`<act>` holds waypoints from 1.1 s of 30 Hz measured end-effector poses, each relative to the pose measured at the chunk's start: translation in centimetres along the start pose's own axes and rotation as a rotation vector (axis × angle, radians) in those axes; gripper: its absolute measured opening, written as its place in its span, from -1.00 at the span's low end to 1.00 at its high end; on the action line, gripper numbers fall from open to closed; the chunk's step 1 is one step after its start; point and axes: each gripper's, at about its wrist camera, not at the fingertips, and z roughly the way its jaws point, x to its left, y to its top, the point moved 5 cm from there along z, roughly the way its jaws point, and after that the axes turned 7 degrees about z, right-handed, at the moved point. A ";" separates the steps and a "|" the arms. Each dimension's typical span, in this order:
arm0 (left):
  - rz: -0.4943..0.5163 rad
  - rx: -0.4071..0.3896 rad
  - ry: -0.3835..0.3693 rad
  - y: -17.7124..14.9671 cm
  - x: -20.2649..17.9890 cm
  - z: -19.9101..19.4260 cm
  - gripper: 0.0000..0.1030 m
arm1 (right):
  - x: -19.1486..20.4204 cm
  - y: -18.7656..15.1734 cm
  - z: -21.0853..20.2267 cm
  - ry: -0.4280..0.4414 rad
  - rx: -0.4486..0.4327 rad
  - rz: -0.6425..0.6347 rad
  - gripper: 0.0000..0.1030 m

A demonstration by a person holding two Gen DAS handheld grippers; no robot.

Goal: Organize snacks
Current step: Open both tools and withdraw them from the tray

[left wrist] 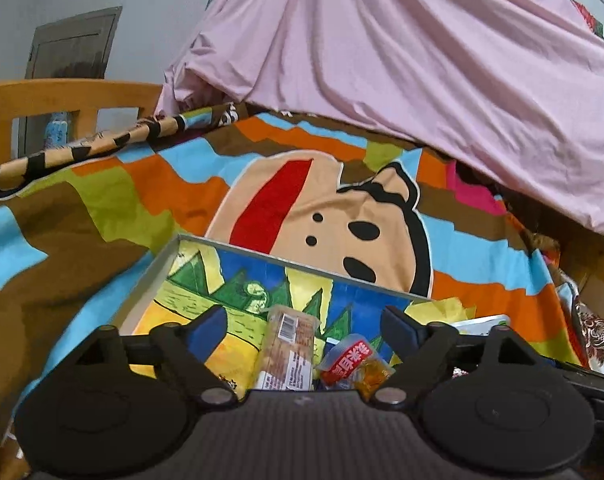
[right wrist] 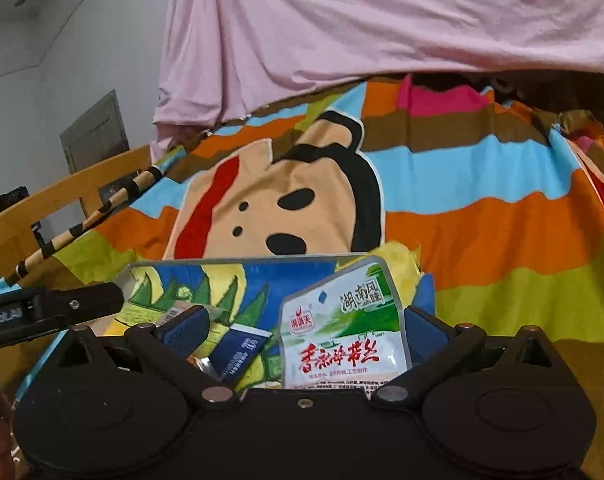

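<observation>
L gripper (left wrist: 304,322) jaws wide, empty | R gripper (right wrist: 304,326) same | snacks in tray (left wrist: 158,264) on cartoon bedsheet (left wrist: 102,208)

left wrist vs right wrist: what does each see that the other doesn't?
Left wrist only: a clear-wrapped biscuit pack and a small red-labelled packet between the open left tool.

Right wrist only: a white-green seaweed pouch and a dark blue packet between the open right tool; the left tool's side enters at left.

Both: the painted tray, cartoon bedsheet, pink cloth, wooden bed rail.
</observation>
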 end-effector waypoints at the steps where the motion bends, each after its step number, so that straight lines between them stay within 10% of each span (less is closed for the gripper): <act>1: 0.004 -0.004 0.001 0.2 0.0 -0.4 0.72 | 0.1 0.2 -0.1 -0.002 -0.002 -0.003 0.99; 16: 0.000 -0.063 0.038 2.0 1.6 -5.7 0.90 | 2.4 2.7 -4.5 0.014 -0.107 -0.079 0.99; 33: 0.012 -0.202 0.059 2.1 1.3 -16.4 0.99 | 4.7 2.2 -18.4 -0.008 -0.313 -0.127 0.99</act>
